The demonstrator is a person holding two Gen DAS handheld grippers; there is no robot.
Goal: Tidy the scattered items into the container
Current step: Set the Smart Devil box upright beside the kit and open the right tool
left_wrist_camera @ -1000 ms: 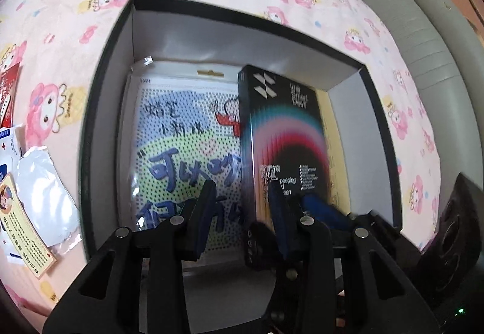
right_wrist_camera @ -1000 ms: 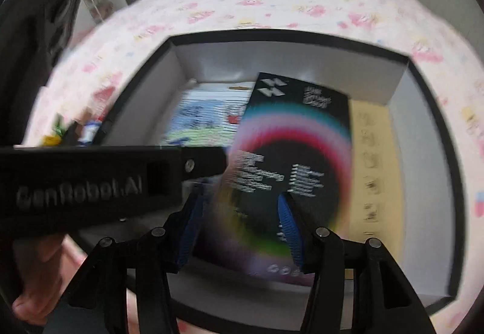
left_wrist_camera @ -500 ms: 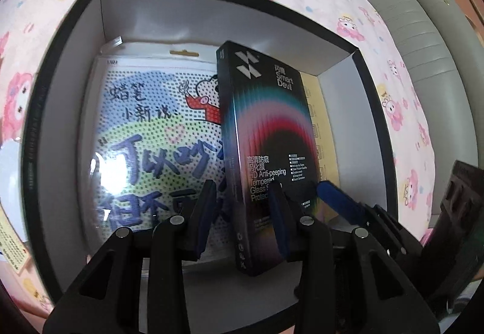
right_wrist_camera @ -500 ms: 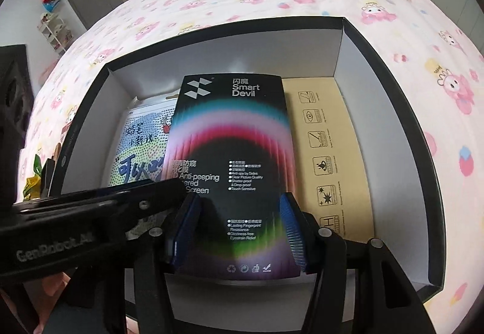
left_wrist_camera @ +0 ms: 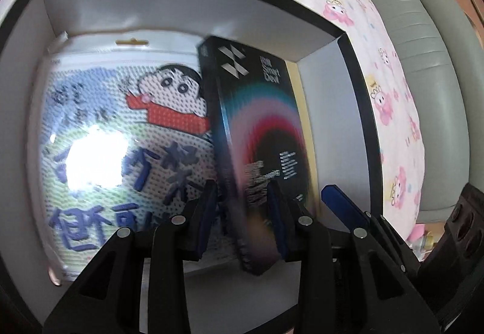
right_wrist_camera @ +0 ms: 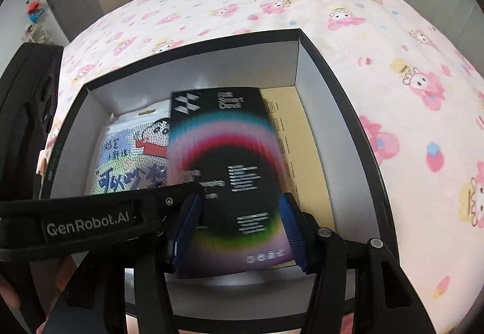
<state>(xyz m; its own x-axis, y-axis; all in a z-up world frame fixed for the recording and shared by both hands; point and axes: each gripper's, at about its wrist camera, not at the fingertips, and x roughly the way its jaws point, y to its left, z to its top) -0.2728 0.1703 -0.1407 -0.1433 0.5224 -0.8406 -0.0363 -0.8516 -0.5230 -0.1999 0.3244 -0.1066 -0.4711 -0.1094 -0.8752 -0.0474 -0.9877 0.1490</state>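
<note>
the black screen-protector box (right_wrist_camera: pixel 227 176) sits in the middle of the frame, inside the open container (right_wrist_camera: pixel 305 68), between the blue pads of the right tongs (right_wrist_camera: pixel 239 225), which are closed on its edges. a second ago it was tilted and blurred; now it lies flatter, over the cartoon bead packet (left_wrist_camera: pixel 121 134) and the tan card (right_wrist_camera: pixel 305 158) — release looks near. the left tongs (left_wrist_camera: pixel 242 213) hover partly open at its side edge, gripping nothing that shows. all this rests on a pink-print bed (right_wrist_camera: pixel 393 68); grey doors upper left.
</note>
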